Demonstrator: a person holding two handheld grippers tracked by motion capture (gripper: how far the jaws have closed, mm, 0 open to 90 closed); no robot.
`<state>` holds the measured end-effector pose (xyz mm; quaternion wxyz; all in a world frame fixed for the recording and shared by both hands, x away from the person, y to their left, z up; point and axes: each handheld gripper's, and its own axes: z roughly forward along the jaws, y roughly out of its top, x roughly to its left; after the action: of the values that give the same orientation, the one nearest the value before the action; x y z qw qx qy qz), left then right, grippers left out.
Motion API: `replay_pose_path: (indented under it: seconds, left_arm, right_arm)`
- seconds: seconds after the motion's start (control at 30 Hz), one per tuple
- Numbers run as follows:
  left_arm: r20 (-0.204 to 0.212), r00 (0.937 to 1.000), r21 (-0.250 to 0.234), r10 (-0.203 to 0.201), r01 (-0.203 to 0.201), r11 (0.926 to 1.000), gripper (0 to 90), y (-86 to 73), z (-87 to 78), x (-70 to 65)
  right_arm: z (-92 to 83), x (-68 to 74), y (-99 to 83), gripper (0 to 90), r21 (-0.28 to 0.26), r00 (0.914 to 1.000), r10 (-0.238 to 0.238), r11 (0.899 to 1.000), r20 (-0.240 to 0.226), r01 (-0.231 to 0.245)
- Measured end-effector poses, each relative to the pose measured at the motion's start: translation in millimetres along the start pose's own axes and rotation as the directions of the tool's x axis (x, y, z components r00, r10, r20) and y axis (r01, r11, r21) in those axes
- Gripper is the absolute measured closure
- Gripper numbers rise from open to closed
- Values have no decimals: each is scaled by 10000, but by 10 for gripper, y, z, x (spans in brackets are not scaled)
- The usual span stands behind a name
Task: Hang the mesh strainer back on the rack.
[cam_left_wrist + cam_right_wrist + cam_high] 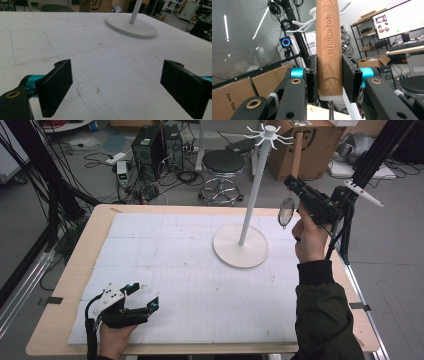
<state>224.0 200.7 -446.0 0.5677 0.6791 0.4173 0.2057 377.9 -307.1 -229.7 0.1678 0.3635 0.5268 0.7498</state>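
Note:
My right gripper (pixel 293 181) is raised at the table's far right, shut on the wooden handle (pixel 297 154) of a kitchen tool. The handle points up, and its round mesh strainer head (pixel 286 212) hangs below the jaws. In the right gripper view both pads clamp the handle (pixel 329 45), stamped "KITCHEN TOOL", inside my right gripper (pixel 329 78). A white hook stand (pixel 254 187) with a round base (pixel 240 247) rises just left of the tool; its hooks (pixel 270 135) spread at the top. My left gripper (pixel 147 296) rests open at the front left, with nothing between its jaws (pixel 116 85).
A white foam mat (pixel 190 270) covers the wooden table. Beyond the far edge stand a black stool (pixel 223 162), computer towers (pixel 150 145) and a cardboard box (pixel 315 145). Black frame posts (pixel 370 155) rise beside the right gripper.

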Motion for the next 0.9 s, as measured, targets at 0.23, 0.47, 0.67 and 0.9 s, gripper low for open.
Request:
replay_pose_path:
  seconds: [0.23,0.47,0.67,0.9]
  left_arm:
    - [28,10000,5,0,0,10000,113,1,-5,1]
    - [24,10000,-62,-50,50,10000,113,2,-11,3]
    - [48,10000,-82,-58,58,9999,113,5,-17,4]
    - [21,10000,-88,-54,54,9999,113,5,-20,11]
  right_arm:
    - [86,-11,-46,687,349,9999,83,9994,-93,-79]
    - [140,36,-83,687,538,9998,50,9985,-204,-39]
    - [200,65,-126,686,639,9998,-25,9979,-195,37]
    - [252,98,-167,686,787,9995,-285,9965,-122,294]
